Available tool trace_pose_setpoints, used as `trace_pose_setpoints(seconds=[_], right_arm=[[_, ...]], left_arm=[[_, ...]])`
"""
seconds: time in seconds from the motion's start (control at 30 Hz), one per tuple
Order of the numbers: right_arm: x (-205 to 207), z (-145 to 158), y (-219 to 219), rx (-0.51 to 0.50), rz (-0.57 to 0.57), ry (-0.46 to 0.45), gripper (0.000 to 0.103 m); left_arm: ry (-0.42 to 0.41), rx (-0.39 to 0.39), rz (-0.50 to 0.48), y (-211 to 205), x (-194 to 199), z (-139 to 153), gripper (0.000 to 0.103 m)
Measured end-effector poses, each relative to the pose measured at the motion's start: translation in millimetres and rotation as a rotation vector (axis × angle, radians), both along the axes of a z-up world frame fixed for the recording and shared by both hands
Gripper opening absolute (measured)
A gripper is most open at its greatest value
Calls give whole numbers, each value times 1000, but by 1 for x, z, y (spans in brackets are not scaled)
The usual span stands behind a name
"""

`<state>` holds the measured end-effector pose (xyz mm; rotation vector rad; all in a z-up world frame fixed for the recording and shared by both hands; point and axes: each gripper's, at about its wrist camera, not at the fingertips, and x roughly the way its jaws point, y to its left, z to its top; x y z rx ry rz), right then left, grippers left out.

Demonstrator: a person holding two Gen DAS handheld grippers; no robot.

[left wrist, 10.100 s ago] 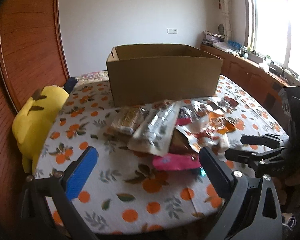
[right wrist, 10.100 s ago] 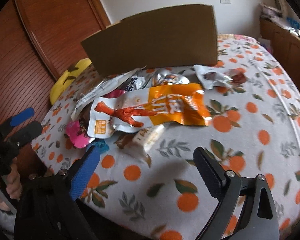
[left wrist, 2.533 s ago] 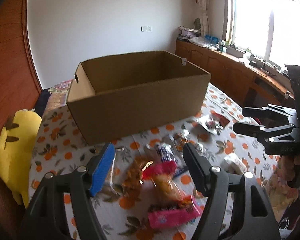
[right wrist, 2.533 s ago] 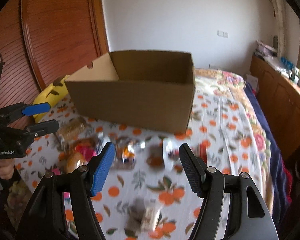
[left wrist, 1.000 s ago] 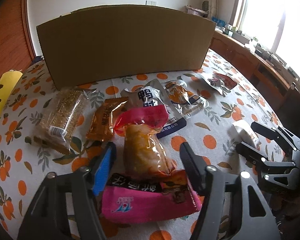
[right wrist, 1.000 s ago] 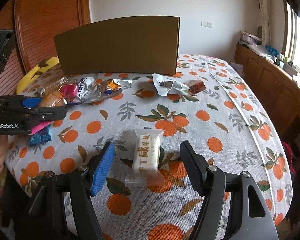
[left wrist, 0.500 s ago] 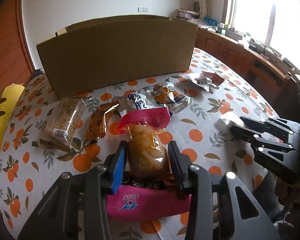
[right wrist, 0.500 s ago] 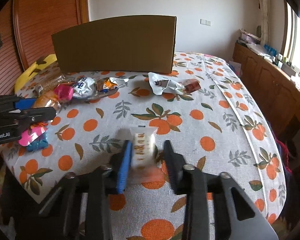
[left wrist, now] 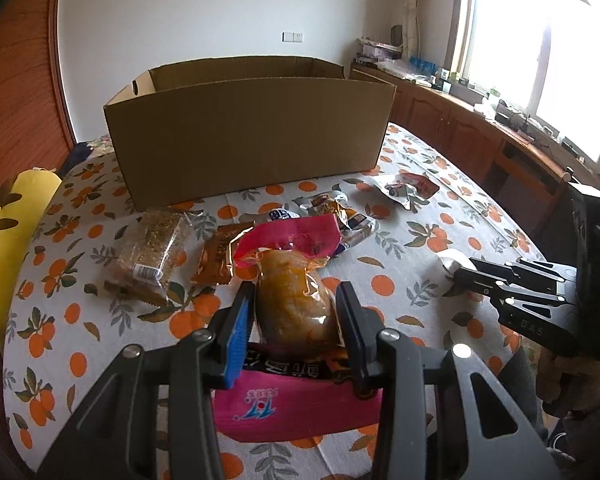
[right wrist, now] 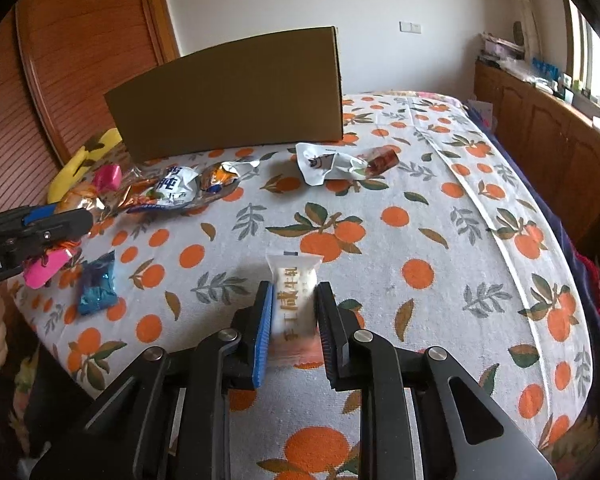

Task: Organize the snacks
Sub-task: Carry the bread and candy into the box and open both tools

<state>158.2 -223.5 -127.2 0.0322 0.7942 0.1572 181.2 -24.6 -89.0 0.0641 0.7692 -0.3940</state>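
Note:
My left gripper (left wrist: 295, 308) is shut on a clear snack pack (left wrist: 290, 276) with orange-brown contents and a pink top, held just above the orange-print tablecloth (left wrist: 384, 284). The right gripper (right wrist: 295, 296) is shut on a small white sweet pack (right wrist: 294, 276) with brown lettering. In the left wrist view this gripper (left wrist: 460, 276) shows at the right with the white pack (left wrist: 452, 258) at its tips. An open cardboard box (left wrist: 248, 136) stands at the back of the table; its inside is hidden.
Loose on the cloth lie a pink pack (left wrist: 292, 404) under my left fingers, a sesame bar (left wrist: 152, 248), a brown pack (left wrist: 216, 256), silver packs (right wrist: 180, 188), a torn silver pack (right wrist: 328, 164) and a blue pack (right wrist: 98, 288). A yellow plush (left wrist: 4, 232) leans at the left edge.
Both grippers have closed, the left on the orange-brown pack and the right on the white pack. The left one has risen a little with its pack; the box's open top now shows.

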Motion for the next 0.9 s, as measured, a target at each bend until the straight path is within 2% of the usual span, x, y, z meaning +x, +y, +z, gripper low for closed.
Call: trace_pose_setpoints(seconds=[0.57,0.9], right_arm=[[-9,35,3,-8,40,-68,20],[1,42,10,-9,72,-80,20]], left_arm=[[-39,-40,25,3,-1,14,40],[-52,-60,35,12,7,23,40]])
